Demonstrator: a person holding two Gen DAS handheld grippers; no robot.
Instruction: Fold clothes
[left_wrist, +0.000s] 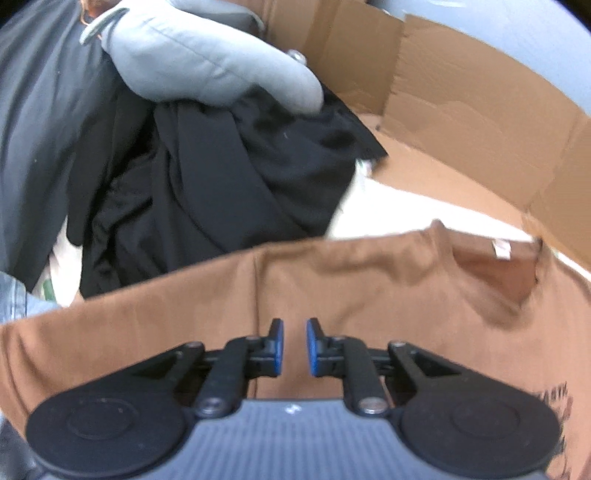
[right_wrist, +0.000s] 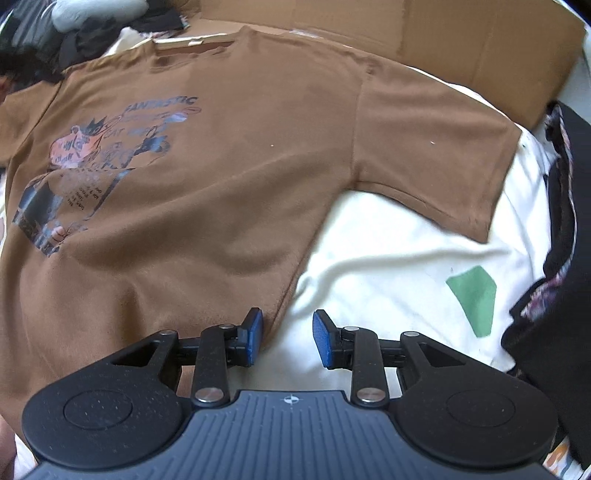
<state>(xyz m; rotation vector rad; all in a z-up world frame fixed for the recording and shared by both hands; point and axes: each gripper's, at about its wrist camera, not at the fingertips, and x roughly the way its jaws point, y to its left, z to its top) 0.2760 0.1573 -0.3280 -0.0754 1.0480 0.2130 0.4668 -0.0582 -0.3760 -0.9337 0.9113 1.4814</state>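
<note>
Black linkage arms, silver screws, blue-padded fingers (right_wrist: 255, 334), ribbed grey housing.

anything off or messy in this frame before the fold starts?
Nothing damaged. The brown t-shirt lies spread print-up on the white sheet, but its top edge runs onto the cardboard instead of lying fully on the sheet. A heap of unfolded black clothes crowds the area beyond its collar.
</note>
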